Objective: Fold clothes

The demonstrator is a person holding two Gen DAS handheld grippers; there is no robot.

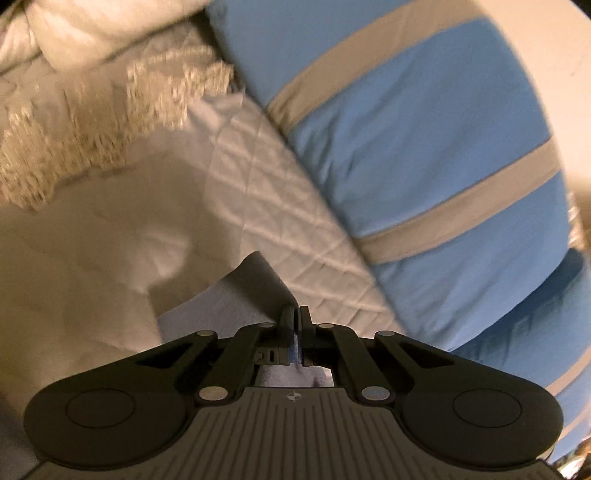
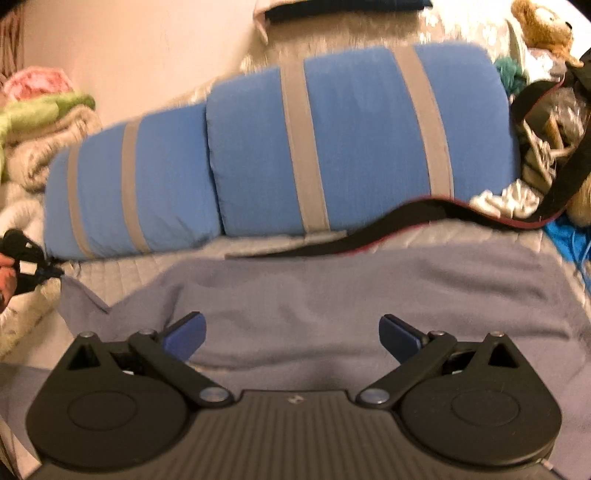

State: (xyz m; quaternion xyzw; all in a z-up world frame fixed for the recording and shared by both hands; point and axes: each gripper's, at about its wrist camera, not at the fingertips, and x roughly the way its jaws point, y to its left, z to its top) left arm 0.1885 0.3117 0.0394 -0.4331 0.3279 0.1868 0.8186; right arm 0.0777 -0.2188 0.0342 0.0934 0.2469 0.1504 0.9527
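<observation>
A grey-blue garment lies spread on the quilted bed cover in the right wrist view. My right gripper hovers over its near part, open, with nothing between the blue pads. In the left wrist view my left gripper is shut on a corner of the same garment, which rises to a point above the fingertips. That left gripper also shows at the far left edge of the right wrist view, holding the garment's left corner.
Two blue pillows with grey stripes lie along the back of the bed. A black strap with red edging crosses the far edge of the garment. Blankets pile at left, and clutter with a plush toy sits at right. A fringed throw lies on the cover.
</observation>
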